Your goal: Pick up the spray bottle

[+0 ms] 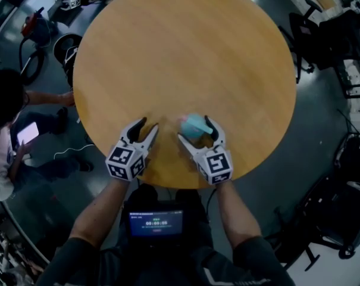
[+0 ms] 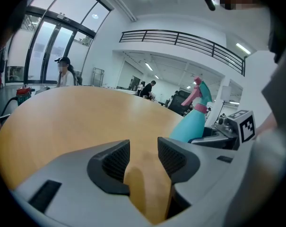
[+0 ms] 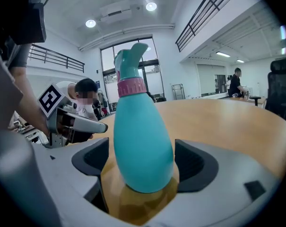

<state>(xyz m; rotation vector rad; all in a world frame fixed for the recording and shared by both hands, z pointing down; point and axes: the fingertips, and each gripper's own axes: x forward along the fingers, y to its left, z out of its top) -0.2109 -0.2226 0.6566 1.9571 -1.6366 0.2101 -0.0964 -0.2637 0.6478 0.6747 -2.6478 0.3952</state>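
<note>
A teal spray bottle (image 1: 194, 124) with a pink collar and teal trigger head stands upright on the round wooden table (image 1: 185, 52), near its front edge. My right gripper (image 1: 194, 130) is low on the table with one jaw on each side of the bottle. In the right gripper view the bottle (image 3: 140, 131) fills the space between the jaws (image 3: 142, 162), with a thin gap at each pad, so the gripper is open. My left gripper (image 1: 148, 126) rests just left of the bottle, open, with only bare table between its pads (image 2: 143, 157). The left gripper view shows the bottle (image 2: 192, 122) at its right.
A person with a phone (image 1: 7, 130) sits on the floor left of the table. Black office chairs (image 1: 322, 34) stand at the right and dark gear (image 1: 66, 46) at the upper left. A small screen (image 1: 156, 222) hangs at my chest.
</note>
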